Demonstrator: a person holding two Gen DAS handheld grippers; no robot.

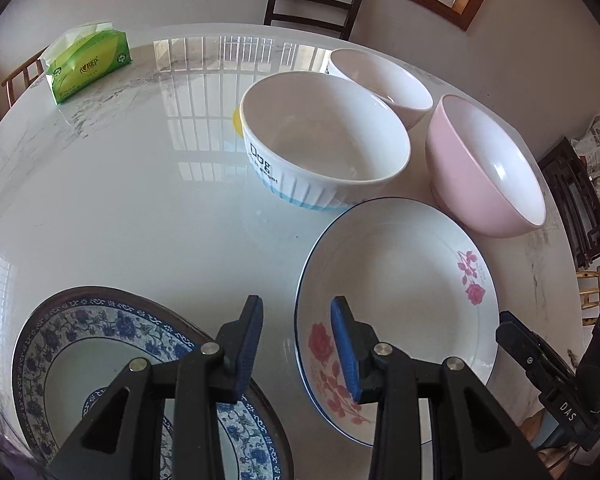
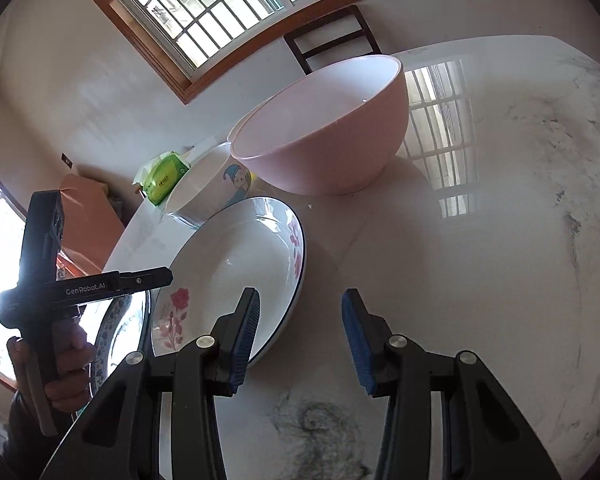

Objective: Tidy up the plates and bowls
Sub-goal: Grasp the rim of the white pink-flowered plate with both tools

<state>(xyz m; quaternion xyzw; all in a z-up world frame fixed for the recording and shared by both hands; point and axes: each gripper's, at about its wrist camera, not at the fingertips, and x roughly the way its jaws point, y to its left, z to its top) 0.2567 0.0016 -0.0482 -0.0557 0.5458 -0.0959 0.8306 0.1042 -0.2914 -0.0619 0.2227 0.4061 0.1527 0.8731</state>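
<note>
Rose plate (image 1: 400, 280) rim between parted left fingers (image 1: 342, 352), untouched; right fingers (image 2: 356, 340) apart, empty.

A ribbed white bowl (image 1: 324, 140) beyond the fingers is showing "Dog"; the left gripper (image 2: 140, 278) is reading "GenRobot.AI"; the right gripper (image 1: 508, 320) is bearing "DAS".

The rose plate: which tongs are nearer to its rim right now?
Left. The left tongs straddle the rose plate rim, one pad over it. The right tongs sit beside its other edge, over bare table.

A green tissue pack (image 1: 87, 65) lies on the marble table (image 1: 140, 184); a dark chair (image 1: 312, 0) stands behind.
</note>
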